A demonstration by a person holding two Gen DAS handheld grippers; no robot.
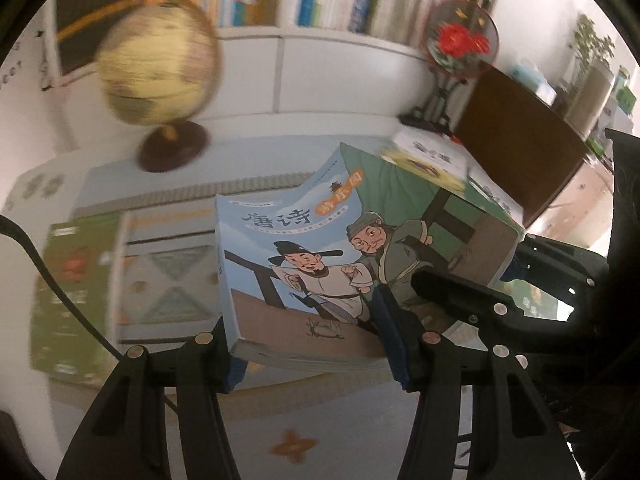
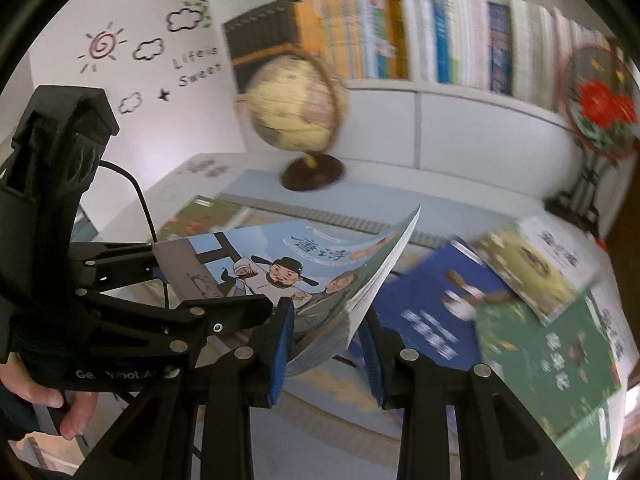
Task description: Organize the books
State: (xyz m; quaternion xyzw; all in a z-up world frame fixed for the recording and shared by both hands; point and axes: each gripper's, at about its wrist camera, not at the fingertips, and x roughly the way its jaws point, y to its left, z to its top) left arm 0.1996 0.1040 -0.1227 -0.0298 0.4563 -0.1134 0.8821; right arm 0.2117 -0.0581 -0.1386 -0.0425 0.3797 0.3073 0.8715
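Left tongs [image 1: 312, 344]: pinching the bottom edge of the blue poetry book [image 1: 320, 264], one pad under the left corner, the other pressed on the cover near the middle of that edge.
Right tongs [image 2: 328, 344]: pinching the same book at the opposite edge, blue pads on either side of the page block.
Why two grips: judged, the paperback is floppy; holding it at both edges keeps it from sagging or fanning open while carried.
Book position: lifted clear of the counter [image 1: 320, 420], tilted, cover up; its far corner curls upward in the right wrist view.
Other books, right side: a dark blue book [image 2: 432, 312], a green book [image 2: 552, 360] and a yellow-and-white book [image 2: 532, 264] lie overlapping and askew on the counter, likely still unsorted.
Other books, left side: a green book [image 1: 68, 292] and a patterned pale book [image 1: 168, 276] lie flat side by side.
Bookshelf [image 2: 400, 36]: rows of upright books behind; a plausible place for the lifted one, though the target is not evident.
Obstacles: globe [image 1: 160, 64] and round red-flower fan on its stand [image 1: 460, 40] sit between counter and shelf; a carry toward the shelf should pass between them.
Person: a hand [image 2: 60, 404] grips the left tool's handle.
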